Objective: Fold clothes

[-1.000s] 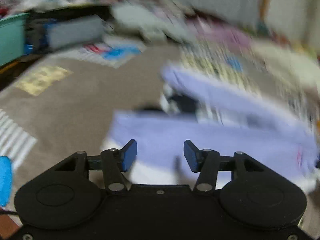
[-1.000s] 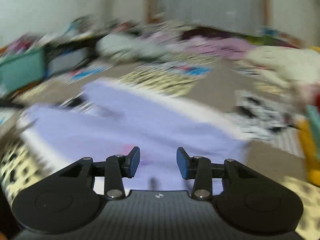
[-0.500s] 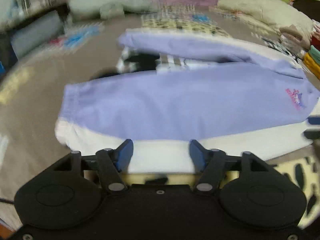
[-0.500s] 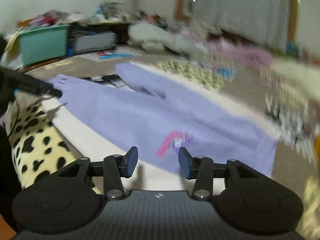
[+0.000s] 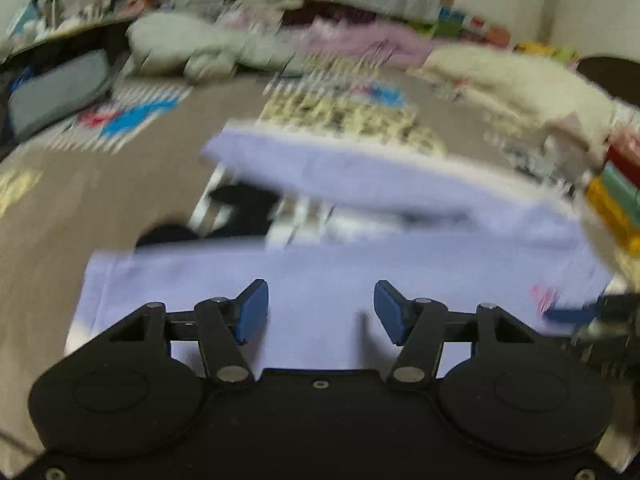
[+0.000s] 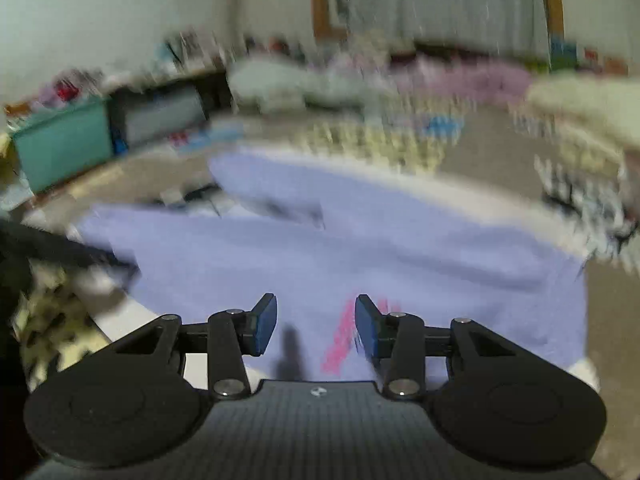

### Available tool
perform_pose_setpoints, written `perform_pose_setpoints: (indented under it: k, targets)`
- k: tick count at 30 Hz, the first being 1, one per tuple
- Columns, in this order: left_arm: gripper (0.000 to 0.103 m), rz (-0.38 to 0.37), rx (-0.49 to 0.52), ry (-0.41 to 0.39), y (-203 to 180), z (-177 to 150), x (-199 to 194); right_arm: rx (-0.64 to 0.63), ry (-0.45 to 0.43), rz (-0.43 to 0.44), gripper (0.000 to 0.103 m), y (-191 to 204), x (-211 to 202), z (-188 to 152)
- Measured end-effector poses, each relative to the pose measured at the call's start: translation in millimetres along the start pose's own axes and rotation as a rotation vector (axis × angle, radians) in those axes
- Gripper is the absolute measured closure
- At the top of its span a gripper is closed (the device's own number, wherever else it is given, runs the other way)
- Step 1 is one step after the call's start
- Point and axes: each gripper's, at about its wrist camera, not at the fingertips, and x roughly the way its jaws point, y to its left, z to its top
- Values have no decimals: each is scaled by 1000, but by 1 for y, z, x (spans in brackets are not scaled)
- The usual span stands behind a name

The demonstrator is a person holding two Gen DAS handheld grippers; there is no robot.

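Lavender pants (image 5: 320, 276) with white trim lie spread flat, legs apart, over a brown patterned blanket; in the right wrist view the pants (image 6: 360, 248) show a pink print (image 6: 344, 340) near the waist. My left gripper (image 5: 320, 312) is open and empty over the near leg. My right gripper (image 6: 316, 324) is open and empty over the waist end, by the pink print. Its fingertip (image 5: 572, 312) shows at the right edge of the left wrist view. Both views are motion-blurred.
A leopard-print cloth (image 6: 44, 312) lies under the pants' near edge. Piles of clothes (image 5: 512, 76) and a white pillow (image 5: 180, 44) line the back. A teal bin (image 6: 60, 144) and a grey box (image 6: 160, 116) stand at the left. Stacked folded clothes (image 5: 616, 200) sit at the right.
Both grippers have tilted up and pulled back a little over the pants; both stay open and empty. The pants have not visibly shifted.
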Motion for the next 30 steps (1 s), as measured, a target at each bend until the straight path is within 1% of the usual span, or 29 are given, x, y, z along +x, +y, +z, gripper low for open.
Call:
perform_pose_setpoints:
  k: [2,3,5,7,9,13,14,15,16,17,19,20,21,22,24,27,29,30]
  targets:
    - [49,-17,-61,7,4,23,19,-8,6,12,57,-4,-2,-1]
    - [51,-43,-113,18,8,31,29,-7,17,18,57,-6,-5,0]
    - [52,-101,-223,43,19,45,51,-14,-18,34,57,-9,-20,7]
    - [59,-160,-254,47,14,52,67,-17,-82,40,57,-14,-34,17]
    - [61,-272,-274,45,-2,59,82,-39,-142,45,57,-15,-37,34]
    - [62,-505,-341,67,-32,60,115,-70,-154,42,57,-23,-10,61]
    - [58,-544,-346,108,-37,56,127,-63,-151,49,57,-26,-3,64]
    - [61,-472,-292,192,-46,52,141,-45,-144,64,57,-30,7,65]
    - [82,-340,-219,265,-50,46,153,-33,-131,67,57,-34,13,63]
    - [95,-331,-215,273,-44,46,150,-30,-100,54,56,-36,19,63]
    - [84,-354,-228,270,-30,47,138,-32,40,27,56,-40,42,59]
    - [66,-340,-209,234,-24,51,129,-41,32,36,56,-42,38,53]
    - [57,-322,-187,193,-18,55,120,-36,38,45,56,-46,31,49]
    - [57,-297,-190,165,-10,59,114,-37,30,45,57,-47,25,50]
    - [57,-243,-232,127,14,72,111,-40,10,43,57,-50,12,52]
    - [57,-91,-272,69,44,93,114,-79,-71,74,57,-40,7,72]
    - [57,8,-307,49,64,106,126,-124,-92,93,57,-27,13,85]
    - [57,52,-320,52,75,111,136,-143,-97,102,57,-19,20,91]
